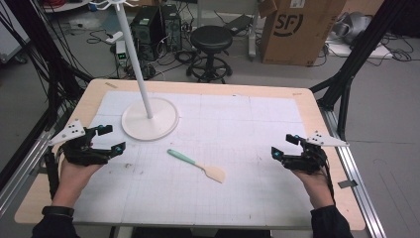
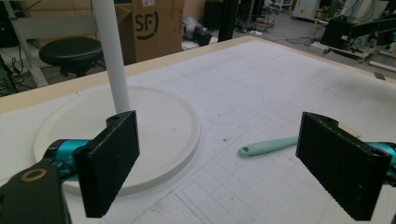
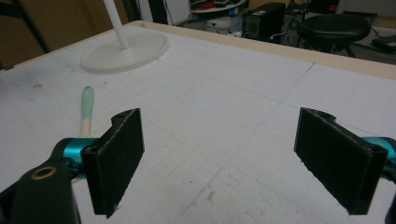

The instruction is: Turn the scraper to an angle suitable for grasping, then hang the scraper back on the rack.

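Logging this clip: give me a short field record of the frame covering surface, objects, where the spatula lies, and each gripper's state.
surface: wooden table covered by a white grid mat
stand: white pole stand, round base on the mat's far left
spatula: spatula with mint-green handle and pale blade, flat on the mat between the grippers, near the stand's base
left gripper: left gripper open, holding nothing
right gripper: right gripper open, holding nothing

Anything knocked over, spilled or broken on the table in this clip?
Nothing stands out. The spatula lies flat on the mat, the white stand is upright on its round base, and both grippers are open, apart from either.
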Motion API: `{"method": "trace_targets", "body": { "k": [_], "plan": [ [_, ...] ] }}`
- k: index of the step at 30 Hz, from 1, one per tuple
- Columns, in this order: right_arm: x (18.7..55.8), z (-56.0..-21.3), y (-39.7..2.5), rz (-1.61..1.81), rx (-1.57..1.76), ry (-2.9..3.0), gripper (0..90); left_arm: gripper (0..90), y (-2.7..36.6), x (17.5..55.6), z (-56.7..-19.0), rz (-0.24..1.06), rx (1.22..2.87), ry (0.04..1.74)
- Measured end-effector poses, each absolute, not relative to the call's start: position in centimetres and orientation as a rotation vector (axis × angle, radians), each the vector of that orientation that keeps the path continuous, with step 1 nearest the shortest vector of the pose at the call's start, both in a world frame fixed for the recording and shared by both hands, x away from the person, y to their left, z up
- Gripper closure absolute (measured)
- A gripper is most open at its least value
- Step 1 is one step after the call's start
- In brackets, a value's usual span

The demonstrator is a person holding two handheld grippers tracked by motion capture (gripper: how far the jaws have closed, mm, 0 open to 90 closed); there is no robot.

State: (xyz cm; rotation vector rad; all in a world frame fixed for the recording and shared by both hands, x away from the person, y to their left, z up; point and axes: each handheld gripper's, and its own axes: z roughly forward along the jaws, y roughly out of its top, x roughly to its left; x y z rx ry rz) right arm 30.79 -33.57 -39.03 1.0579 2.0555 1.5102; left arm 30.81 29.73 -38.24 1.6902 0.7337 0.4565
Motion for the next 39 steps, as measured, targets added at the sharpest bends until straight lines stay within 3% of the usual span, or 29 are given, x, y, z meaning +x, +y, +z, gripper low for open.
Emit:
{"method": "trace_targets", "body": {
  "k": [14,39],
  "plan": [
    [32.2,-39.4,-30.4,1.505,1.018,2.112,14.9,14.0,31.8,30.1,-39.1,0.466,1.664,0.77],
    [33.8,-39.5,-27.7,1.534,0.98,2.172,15.3,14.2,32.2,29.6,-39.6,0.464,1.679,0.78]
  ]
}}
